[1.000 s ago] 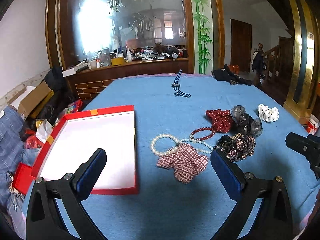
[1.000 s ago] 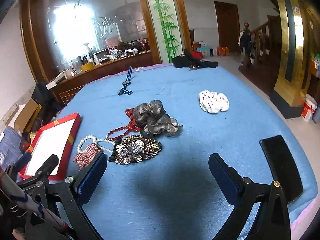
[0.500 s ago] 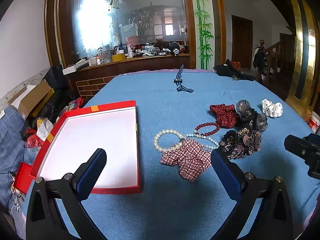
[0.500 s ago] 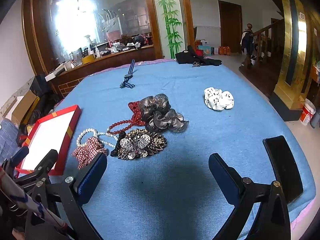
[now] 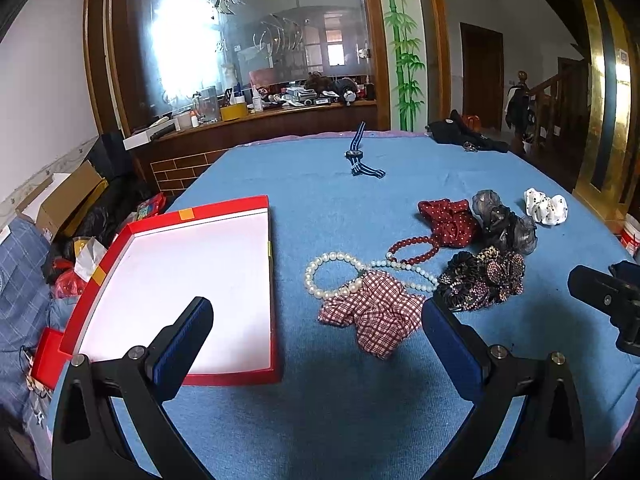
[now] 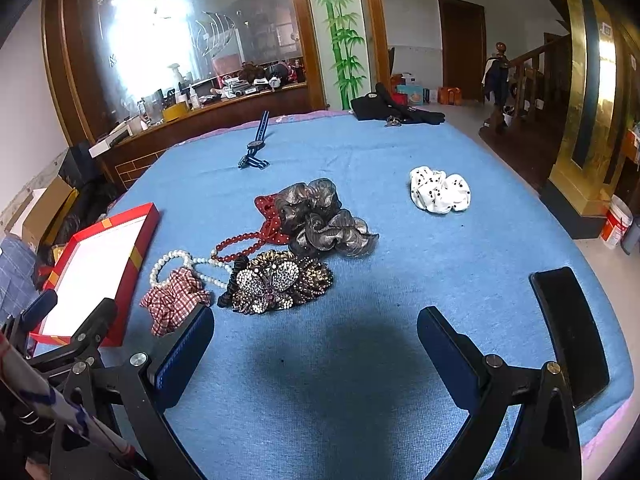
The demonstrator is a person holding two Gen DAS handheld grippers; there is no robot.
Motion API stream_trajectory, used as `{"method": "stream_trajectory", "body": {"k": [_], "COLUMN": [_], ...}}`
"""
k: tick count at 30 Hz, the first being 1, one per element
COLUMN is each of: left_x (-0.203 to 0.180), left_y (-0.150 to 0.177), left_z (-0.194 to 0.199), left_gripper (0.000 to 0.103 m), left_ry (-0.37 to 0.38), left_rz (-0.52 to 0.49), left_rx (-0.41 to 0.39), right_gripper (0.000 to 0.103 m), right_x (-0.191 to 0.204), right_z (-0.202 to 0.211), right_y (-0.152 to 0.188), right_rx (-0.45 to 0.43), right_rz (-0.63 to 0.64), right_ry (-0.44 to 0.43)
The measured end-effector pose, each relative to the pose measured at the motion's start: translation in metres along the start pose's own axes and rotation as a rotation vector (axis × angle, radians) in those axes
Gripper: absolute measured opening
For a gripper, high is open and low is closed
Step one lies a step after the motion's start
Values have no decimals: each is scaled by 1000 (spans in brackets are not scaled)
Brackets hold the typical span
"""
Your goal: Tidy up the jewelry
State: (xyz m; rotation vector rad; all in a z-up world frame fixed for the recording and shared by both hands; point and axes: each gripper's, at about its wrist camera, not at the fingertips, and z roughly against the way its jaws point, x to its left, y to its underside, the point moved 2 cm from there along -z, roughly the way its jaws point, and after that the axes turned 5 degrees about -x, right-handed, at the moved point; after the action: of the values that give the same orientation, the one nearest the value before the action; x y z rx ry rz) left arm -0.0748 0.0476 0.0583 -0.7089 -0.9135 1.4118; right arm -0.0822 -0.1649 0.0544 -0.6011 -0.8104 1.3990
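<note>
A red box with a white inside (image 5: 188, 276) (image 6: 100, 256) lies at the table's left. Right of it is a heap: a plaid scrunchie (image 5: 376, 316) (image 6: 174, 300), a pearl bracelet (image 5: 332, 276) (image 6: 176, 262), a red bead bracelet (image 5: 412, 248) (image 6: 240, 244), a rhinestone flower clip (image 5: 484, 280) (image 6: 276, 280), a red dotted scrunchie (image 5: 448, 220) and a grey scrunchie (image 5: 504, 224) (image 6: 324, 220). A white dotted scrunchie (image 5: 546, 206) (image 6: 440, 190) lies apart. My left gripper (image 5: 320, 344) is open, just short of the plaid scrunchie. My right gripper (image 6: 316, 348) is open over bare cloth.
A striped watch (image 5: 360, 156) (image 6: 254, 148) and a dark bundle with keys (image 6: 392, 112) lie at the far edge of the blue cloth (image 6: 360, 380). A black phone (image 6: 568, 332) lies at the right edge. Boxes and clutter stand on the floor to the left (image 5: 64, 200).
Both grippers have drifted slightly, so the heap sits a little farther off in both views. Nothing on the table has moved. Both grippers stay open.
</note>
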Motion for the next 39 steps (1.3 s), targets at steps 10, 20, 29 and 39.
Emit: {"method": "stream_trajectory", "body": {"k": [10,20,29,39], "left_x": [0,-1,-7,-11], "left_y": [2,2,2,3], "left_z": [-1,-6,-9,-12], "left_gripper": [103,103,103,103], "left_ry": [-1,5,5,12], "left_rz": [-5,-7,-21,-36], "left_rx": [5,17,25,34], "right_gripper": [103,103,103,103], "right_x": [-3,-1,-1,-3], "right_z": [-2,-11,-13,-17], "right_y": [0,2,4,4], "right_rx": [6,21,18,22], "right_rz": [2,45,74,81], "right_ry": [17,72,93,92]}}
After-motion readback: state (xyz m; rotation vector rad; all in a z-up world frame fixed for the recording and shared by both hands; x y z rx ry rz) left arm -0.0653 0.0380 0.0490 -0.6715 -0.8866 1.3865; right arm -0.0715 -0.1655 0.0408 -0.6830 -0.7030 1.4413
